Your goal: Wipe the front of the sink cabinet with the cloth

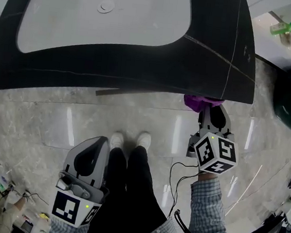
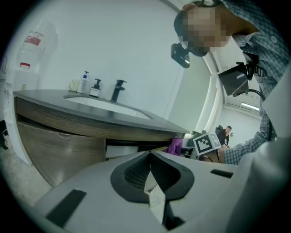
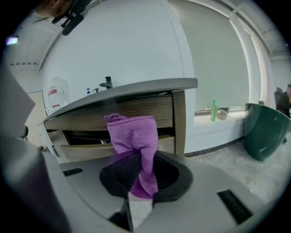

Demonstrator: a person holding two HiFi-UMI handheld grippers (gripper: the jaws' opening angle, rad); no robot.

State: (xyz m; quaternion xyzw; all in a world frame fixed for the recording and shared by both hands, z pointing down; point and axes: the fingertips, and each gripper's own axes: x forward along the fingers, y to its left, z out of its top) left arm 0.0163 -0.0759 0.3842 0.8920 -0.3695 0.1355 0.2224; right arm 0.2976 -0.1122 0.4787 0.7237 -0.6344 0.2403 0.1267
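- Wiping looked to be just starting. The right gripper [image 1: 210, 115] had its jaws clenched on the purple cloth [image 3: 132, 136], whose bunched end stood up at the centre of the right gripper view.
- The cloth sat close against the wooden front of the sink cabinet [image 3: 157, 109], just under the countertop [image 1: 214, 53]. I couldn't tell whether it was touching.
- The left gripper [image 1: 86, 164] hung low at the lower left of the head view, well away from the cabinet. Its jaws were pressed together on nothing.
- To my eye, the next move called for pressing the cloth flat to the panel and sweeping sideways without loosening the grip.
- The sink basin [image 1: 51, 26], at the upper left of the head view, held nothing but its drain.
- A dark green bin [image 3: 261, 132] stood at the right edge of the right gripper view, and its contents weren't visible.
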